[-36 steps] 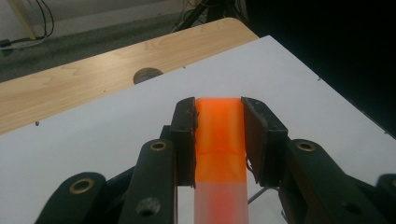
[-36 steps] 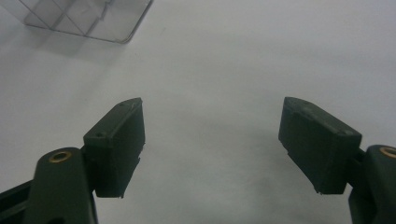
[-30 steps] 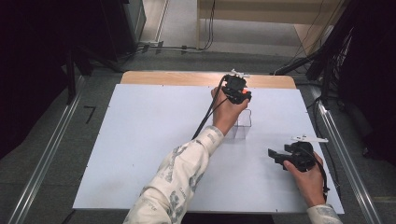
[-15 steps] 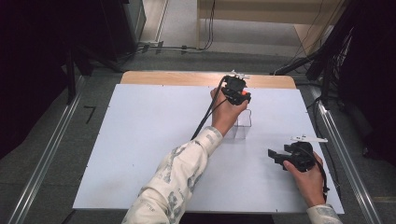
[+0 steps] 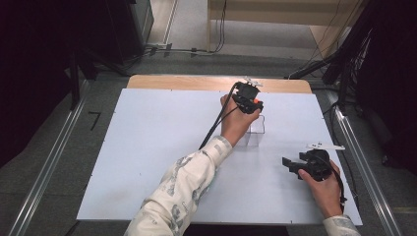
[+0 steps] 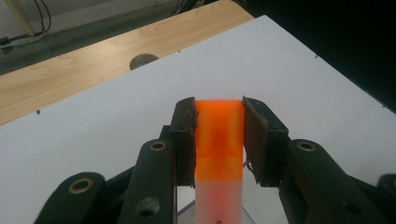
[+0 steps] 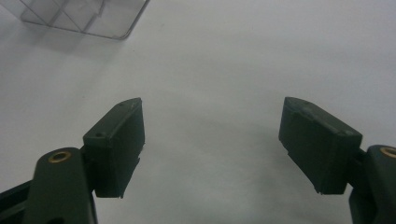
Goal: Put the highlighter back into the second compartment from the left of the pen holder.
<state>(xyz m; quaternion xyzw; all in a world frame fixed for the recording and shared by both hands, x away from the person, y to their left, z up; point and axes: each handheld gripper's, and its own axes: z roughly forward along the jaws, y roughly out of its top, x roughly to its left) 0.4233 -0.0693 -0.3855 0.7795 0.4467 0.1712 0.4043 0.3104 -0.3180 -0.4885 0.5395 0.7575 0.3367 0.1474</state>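
Note:
My left gripper (image 5: 248,101) is held over the far middle of the white board (image 5: 147,147), shut on a tube (image 6: 218,140) with an orange top and a milky white body. The pads (image 6: 184,135) press on its orange part from both sides. Just below and beside that hand stands a small clear plastic box (image 5: 256,129), whose corner also shows in the right gripper view (image 7: 88,16). My right gripper (image 5: 290,164) rests low at the board's right side, pointing left. Its jaws (image 7: 212,126) stand wide open over bare white surface with nothing between them.
A strip of wooden tabletop (image 5: 196,82) with a round hole (image 6: 142,59) runs along the board's far edge. Metal rails (image 5: 49,162) flank the table on both sides. Cables (image 5: 216,125) trail from the left gripper across the sleeve.

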